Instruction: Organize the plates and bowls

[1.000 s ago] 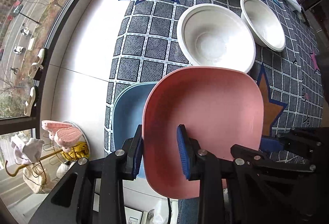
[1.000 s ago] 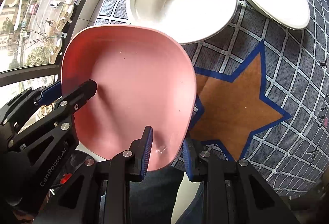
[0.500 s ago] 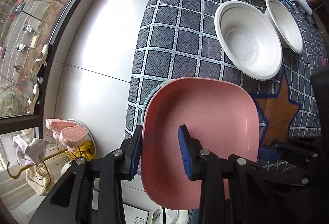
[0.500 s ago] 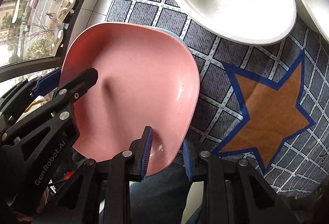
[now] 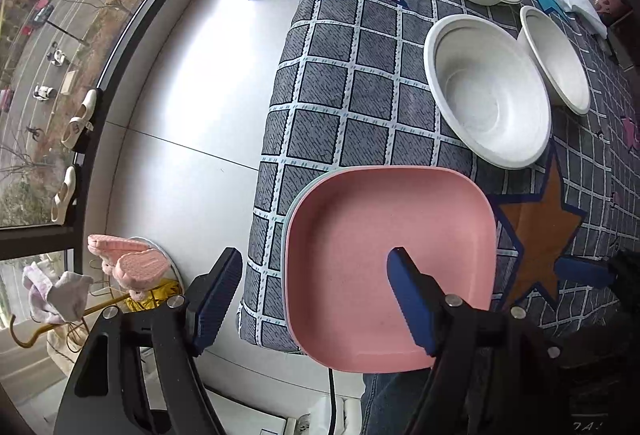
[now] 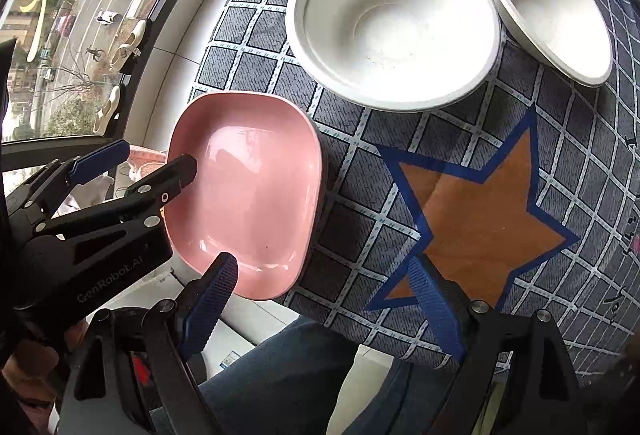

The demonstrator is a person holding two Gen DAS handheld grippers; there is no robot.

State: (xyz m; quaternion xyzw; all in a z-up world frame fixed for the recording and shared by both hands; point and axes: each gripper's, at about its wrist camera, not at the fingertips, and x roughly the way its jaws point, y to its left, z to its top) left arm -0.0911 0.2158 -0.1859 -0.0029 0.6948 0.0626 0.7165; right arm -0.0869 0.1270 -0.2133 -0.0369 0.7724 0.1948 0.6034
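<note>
While both my tools hang with jaws spread and grasp nothing, the pink plate (image 5: 384,259) sits nested on a pale blue plate (image 5: 294,203) at the table's near left corner, overhanging the edge. It looks light, stiff and glossy, so I would pinch its raised rim. Three white bowls (image 5: 486,91) crowd the far right; the cloth (image 6: 480,195) on the right lies open.

Bright daylight from window (image 5: 36,83), glare on floor (image 5: 192,83), fisheye warp, dark corners, sharp
</note>
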